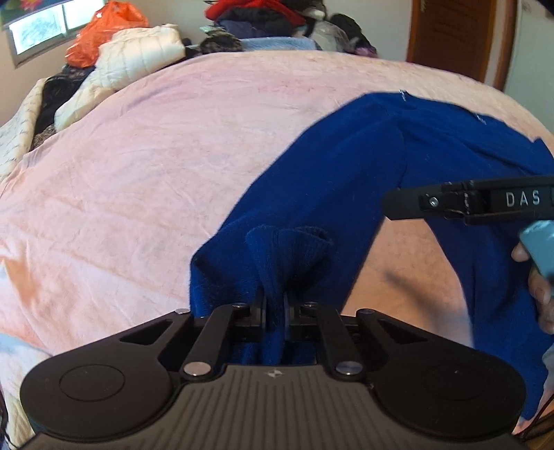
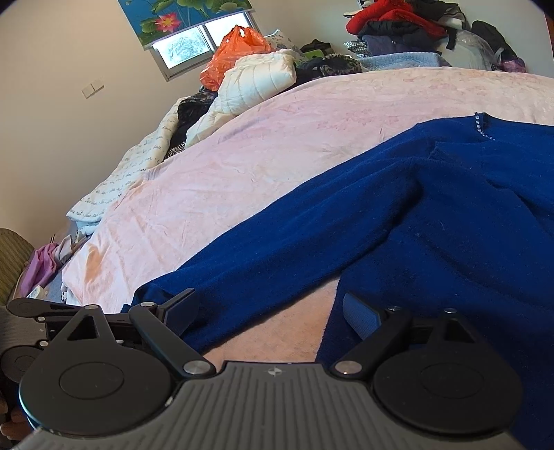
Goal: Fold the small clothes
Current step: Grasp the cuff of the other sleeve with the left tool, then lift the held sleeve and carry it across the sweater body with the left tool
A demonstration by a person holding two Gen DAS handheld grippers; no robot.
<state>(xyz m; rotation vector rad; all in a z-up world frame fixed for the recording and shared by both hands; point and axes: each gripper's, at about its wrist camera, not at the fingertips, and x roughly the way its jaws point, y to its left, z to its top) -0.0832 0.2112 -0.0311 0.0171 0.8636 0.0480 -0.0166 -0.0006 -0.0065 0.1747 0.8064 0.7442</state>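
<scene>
A dark blue sweater lies spread on the pink bedspread, its long sleeve running toward me. My left gripper is shut on the sleeve's ribbed cuff, which bunches up above the pads. In the right wrist view the sweater fills the right half, with a beaded neckline at its far edge. My right gripper stands open and holds nothing, its left finger over the sleeve and its right finger over the sweater's body. One of its fingers and a person's hand show at the right of the left wrist view.
A white quilted jacket, an orange plastic bag and a heap of dark and red clothes line the bed's far side. A wooden door stands at the back right. More clothes lie off the bed's left edge.
</scene>
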